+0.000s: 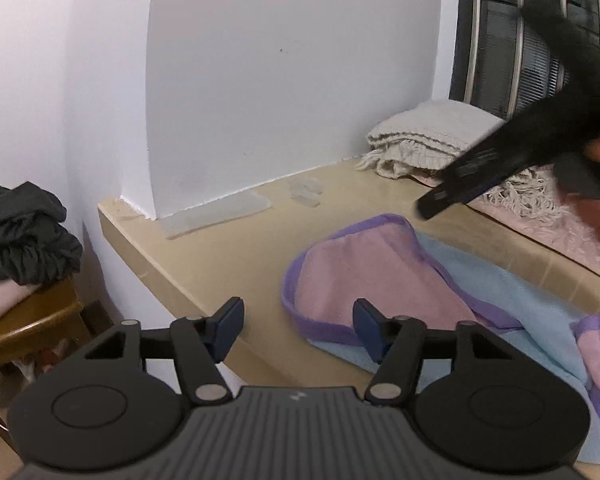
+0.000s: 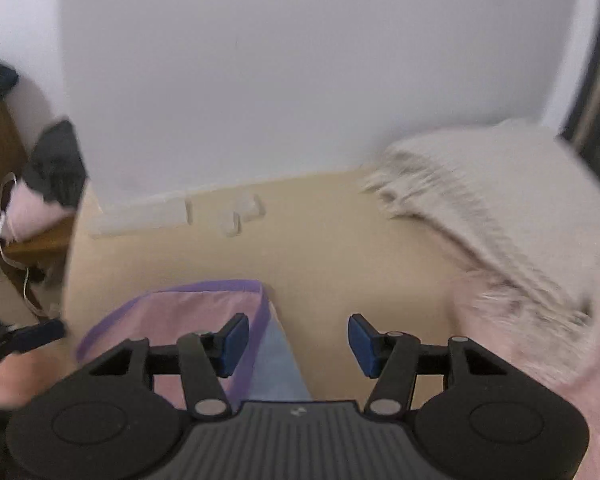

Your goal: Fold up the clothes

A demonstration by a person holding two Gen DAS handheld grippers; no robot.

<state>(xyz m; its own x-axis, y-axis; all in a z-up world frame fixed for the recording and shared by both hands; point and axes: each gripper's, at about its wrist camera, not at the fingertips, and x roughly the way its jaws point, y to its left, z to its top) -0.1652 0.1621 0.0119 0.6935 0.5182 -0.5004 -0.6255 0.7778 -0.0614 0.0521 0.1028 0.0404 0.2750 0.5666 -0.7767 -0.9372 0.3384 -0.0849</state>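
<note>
- The left gripper [image 1: 298, 330], black with blue pads, sits closest to me, its jaws partly apart with nothing between them; the left pad hangs over the front edge of the beige ledge [image 1: 204, 256], the right pad over cloth.
- Just ahead and to the right of that gripper lies the pink garment with purple trim [image 1: 364, 268], spread on a light blue towel [image 1: 532, 312] that runs off to the right along the ledge.
- The right gripper [image 2: 296, 344], of the same make, also has its jaws partly apart and grips nothing; its left pad hovers above the purple edge of the pink garment, its right pad above bare ledge.
- From the left wrist view the right gripper shows as a dark blur, up and to the right, above the far end of the towel.
- Farther right of both grippers rests a folded cream knitted blanket with fringes [image 1: 428, 140] on a fluffy pink rug [image 1: 572, 232], close to the barred window [image 1: 520, 32].
- Straight ahead, against the white wall [image 1: 292, 72], lie some clear plastic pieces [image 1: 220, 212], well apart from the garment.
- Far to the left of the left gripper, a wooden stool [image 1: 32, 320] carries a crumpled dark grey garment [image 1: 24, 236].
</note>
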